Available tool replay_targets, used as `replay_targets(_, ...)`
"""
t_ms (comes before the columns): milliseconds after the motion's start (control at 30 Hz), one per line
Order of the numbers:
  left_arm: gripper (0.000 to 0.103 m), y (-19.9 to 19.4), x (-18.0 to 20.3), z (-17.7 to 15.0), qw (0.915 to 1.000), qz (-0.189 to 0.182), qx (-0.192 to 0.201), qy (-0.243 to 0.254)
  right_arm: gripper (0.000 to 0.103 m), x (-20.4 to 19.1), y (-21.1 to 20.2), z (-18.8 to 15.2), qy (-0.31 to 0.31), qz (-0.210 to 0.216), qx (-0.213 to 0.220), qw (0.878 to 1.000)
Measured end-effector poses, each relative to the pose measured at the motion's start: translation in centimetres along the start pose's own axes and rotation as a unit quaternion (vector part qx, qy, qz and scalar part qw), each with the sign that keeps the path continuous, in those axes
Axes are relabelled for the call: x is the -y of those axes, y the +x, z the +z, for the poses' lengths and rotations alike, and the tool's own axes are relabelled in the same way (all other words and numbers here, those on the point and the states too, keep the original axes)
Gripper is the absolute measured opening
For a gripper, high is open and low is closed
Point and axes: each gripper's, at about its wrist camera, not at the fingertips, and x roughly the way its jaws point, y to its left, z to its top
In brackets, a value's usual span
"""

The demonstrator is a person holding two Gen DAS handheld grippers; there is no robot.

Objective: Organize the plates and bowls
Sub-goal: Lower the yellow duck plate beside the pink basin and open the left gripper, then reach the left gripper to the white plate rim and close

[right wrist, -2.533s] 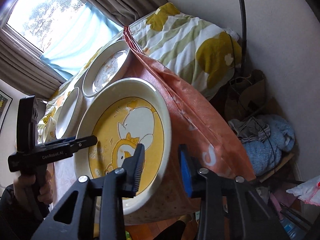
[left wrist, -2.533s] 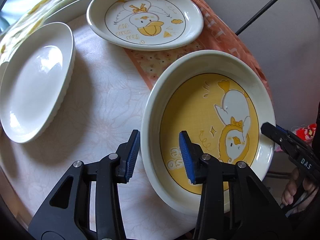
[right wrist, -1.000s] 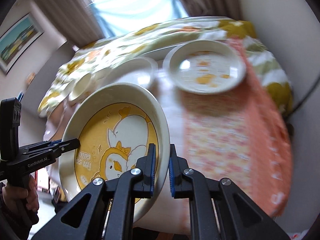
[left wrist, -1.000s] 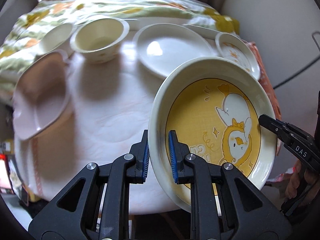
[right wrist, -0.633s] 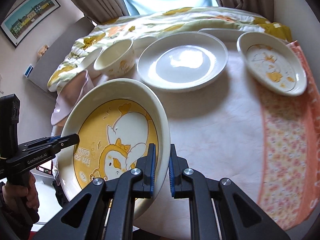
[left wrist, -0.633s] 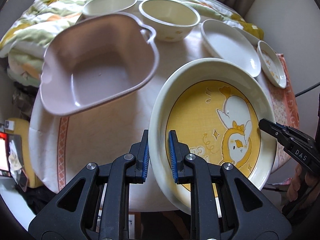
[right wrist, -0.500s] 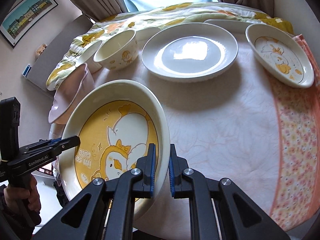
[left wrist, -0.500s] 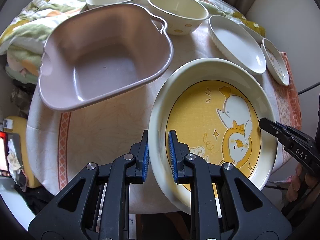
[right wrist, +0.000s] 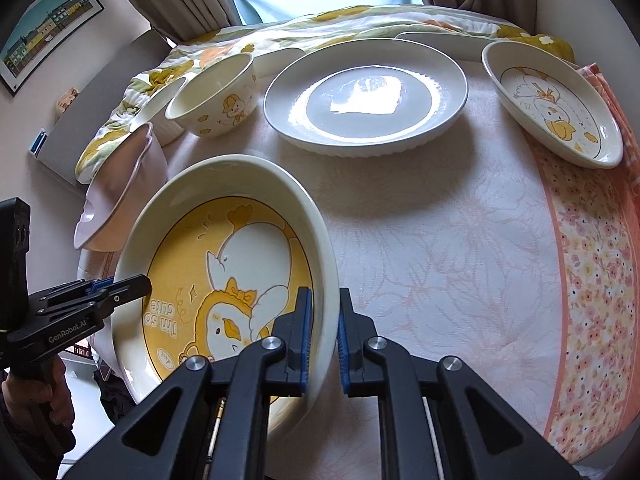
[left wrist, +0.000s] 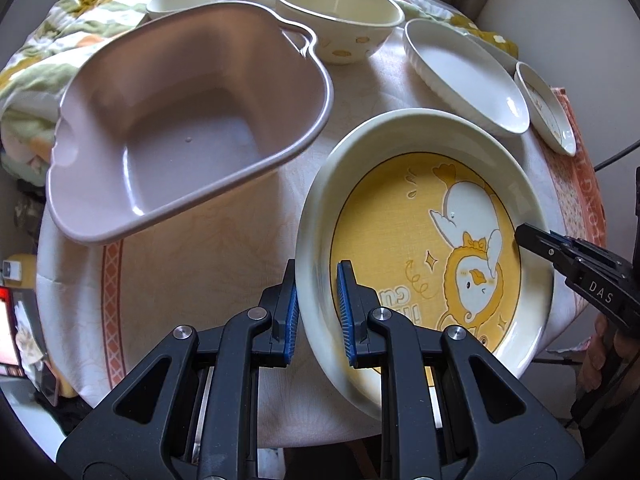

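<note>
1. The duck plate (left wrist: 424,240) is sitting nearest, over the table's (right wrist: 440,240) front edge.
2. The basin (left wrist: 180,128) is lying to its left.
3. Two bowls (left wrist: 336,12) are standing behind the basin.
4. The plain plate (right wrist: 366,96) is lying behind, the small duck dish (right wrist: 552,100) to its right.

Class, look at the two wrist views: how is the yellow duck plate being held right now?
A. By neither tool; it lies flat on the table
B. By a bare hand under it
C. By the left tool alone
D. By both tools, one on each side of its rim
D: the left tool and the right tool each pinch the rim of the yellow duck plate on opposite sides.
</note>
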Motion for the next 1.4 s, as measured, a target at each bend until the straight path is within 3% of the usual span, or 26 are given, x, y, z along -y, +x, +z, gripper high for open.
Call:
replay_targets(167, 0.017, 0.2, 0.2, 0.1, 1.0, 0.002, -0.003, 0.006, 0.011, 0.0, 0.2, 0.0, 0.009, -0.007, -0.004, 1.0)
replay_targets(333, 0.028, 0.5, 0.9, 0.2, 0.9998, 0.012, -0.007, 0.016, 0.011, -0.1, 0.3, 0.0, 0.013, -0.013, -0.008, 1.0)
replay_targets(467, 0.064, 0.4, 1.7, 0.3, 0.998, 0.048, -0.003, 0.041, 0.011, 0.0, 0.5, 0.2, 0.024, -0.011, -0.011, 1.0)
replay_targets(633, 0.071, 0.0, 1.7, 0.3, 0.9971, 0.061, -0.001, 0.047, 0.012, 0.1, 0.4, 0.2, 0.038, -0.015, -0.014, 0.999)
replay_targets(667, 0.072, -0.2, 1.8, 0.3, 0.9969, 0.062, 0.001, 0.048, 0.019, 0.2, 0.3, 0.2, 0.038, -0.019, -0.012, 0.999)
replay_targets(733, 0.076, -0.7, 1.9, 0.1, 0.9963, 0.069, 0.004, 0.052, 0.052, 0.2, -0.2, 0.1, 0.035, -0.03, -0.003, 0.999)
replay_targets(767, 0.078, -0.9, 2.0, 0.0, 0.9961, 0.071, 0.007, 0.053, 0.089, 0.2, -0.5, 0.1, 0.035, -0.033, 0.001, 0.999)
replay_targets(800, 0.078, -1.3, 2.1, 0.0, 0.9962, 0.069, 0.011, 0.052, 0.103, 0.3, -0.9, 0.0, 0.035, -0.035, 0.008, 0.999)
replay_targets(867, 0.081, -2.2, 1.9, -0.2, 0.9965, 0.067, 0.017, 0.047, 0.103, 0.3, -1.8, 0.0, 0.033, -0.036, 0.02, 0.999)
replay_targets(967, 0.094, -3.6, 2.0, -0.1, 0.9951, 0.086, 0.028, 0.042, 0.103, 0.2, -2.9, 0.0, 0.018, -0.035, 0.017, 0.999)
replay_targets(1200, 0.094, -8.1, 2.2, 1.1, 0.9966, 0.048, 0.065, 0.017, 0.103, -0.5, -7.6, 0.6, -0.005, -0.031, 0.064, 0.997)
replay_targets(1400, 0.095, -11.4, 5.1, 4.0, 0.9944, 0.016, 0.101, 0.028, 0.103, -0.7, -12.1, 2.7, -0.024, -0.03, 0.111, 0.993)
